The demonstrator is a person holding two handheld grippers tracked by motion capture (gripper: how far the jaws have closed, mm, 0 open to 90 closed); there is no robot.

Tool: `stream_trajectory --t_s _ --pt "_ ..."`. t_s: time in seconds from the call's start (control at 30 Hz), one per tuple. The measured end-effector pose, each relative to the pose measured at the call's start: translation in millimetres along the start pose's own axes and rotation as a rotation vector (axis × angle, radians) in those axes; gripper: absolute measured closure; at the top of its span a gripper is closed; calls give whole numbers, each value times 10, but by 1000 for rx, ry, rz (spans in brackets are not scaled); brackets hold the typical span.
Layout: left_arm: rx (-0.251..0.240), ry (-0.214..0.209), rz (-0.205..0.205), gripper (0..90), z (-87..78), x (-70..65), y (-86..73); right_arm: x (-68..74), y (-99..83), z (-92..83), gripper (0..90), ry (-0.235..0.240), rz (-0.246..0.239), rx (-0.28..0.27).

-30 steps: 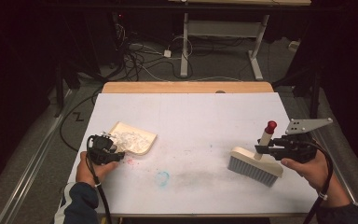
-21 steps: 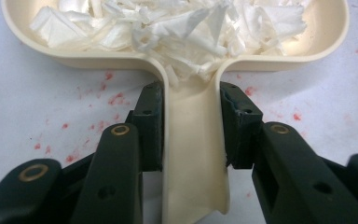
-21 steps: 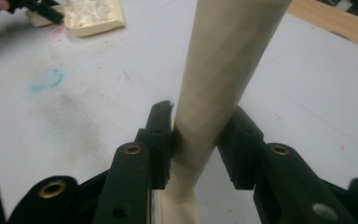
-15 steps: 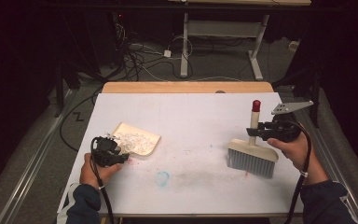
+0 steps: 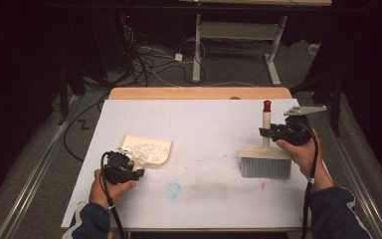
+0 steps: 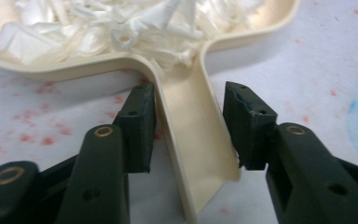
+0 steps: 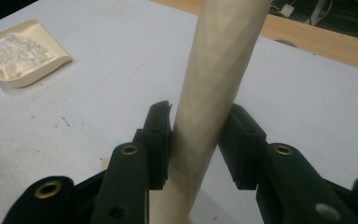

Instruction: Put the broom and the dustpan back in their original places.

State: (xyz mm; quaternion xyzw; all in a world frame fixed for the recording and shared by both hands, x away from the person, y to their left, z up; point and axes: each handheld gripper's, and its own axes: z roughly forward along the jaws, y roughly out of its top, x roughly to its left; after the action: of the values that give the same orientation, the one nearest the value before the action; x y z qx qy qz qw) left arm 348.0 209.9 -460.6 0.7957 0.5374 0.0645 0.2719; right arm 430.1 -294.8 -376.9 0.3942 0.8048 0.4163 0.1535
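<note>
While my right gripper [image 7: 195,140] pinches the cream brush handle [image 7: 214,88], that handle's red tip is cut off above in the right gripper view. Brush [image 5: 265,162] stands bristles-down at the table's [image 5: 209,119] right. My left gripper [image 6: 189,126] sits spread around the dustpan handle [image 6: 193,135], near left; one jaw touches. White shreds [image 6: 121,23] fill the cream dustpan [image 5: 146,150].

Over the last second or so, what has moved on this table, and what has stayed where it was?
The right gripper has swung the brush upright by its handle, the red tip rising from tilted to vertical and the bristles settling on the table. It stays shut on the handle. The left gripper has drawn back slightly; its jaws now straddle the dustpan's handle with gaps either side. The dustpan and its white scraps barely shifted.
</note>
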Motion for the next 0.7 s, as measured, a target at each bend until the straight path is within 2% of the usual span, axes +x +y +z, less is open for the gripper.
stream_trajectory --t_s 0.03,0.07,0.23,0.33,0.43,0.53,0.63,0.67,0.7 --pt "-1 7 -14 498 5 -33 -7 -1 2 16 653 -10 -1 -1" --pt "11 8 -6 486 7 -54 -9 0 1 35 651 -24 4 1" --pt "3 -20 57 455 -24 -212 -46 -25 -11 109 643 -74 23 -5" --pt "-5 -24 95 448 -42 -261 -55 -49 -20 149 642 -85 31 -8" --pt "-11 -28 101 446 -44 -267 -60 -72 -39 187 639 -89 48 -11" --pt "-58 -6 116 399 -85 -256 -49 -76 -36 204 587 -158 50 -21" --pt "-112 34 148 373 -138 -235 -30 -85 -27 172 583 -174 56 -60" --pt "-141 50 155 359 -158 -238 -28 -82 -25 172 573 -179 52 -53" --pt "-165 47 172 327 -178 -242 -25 -75 -24 169 556 -199 47 -51"
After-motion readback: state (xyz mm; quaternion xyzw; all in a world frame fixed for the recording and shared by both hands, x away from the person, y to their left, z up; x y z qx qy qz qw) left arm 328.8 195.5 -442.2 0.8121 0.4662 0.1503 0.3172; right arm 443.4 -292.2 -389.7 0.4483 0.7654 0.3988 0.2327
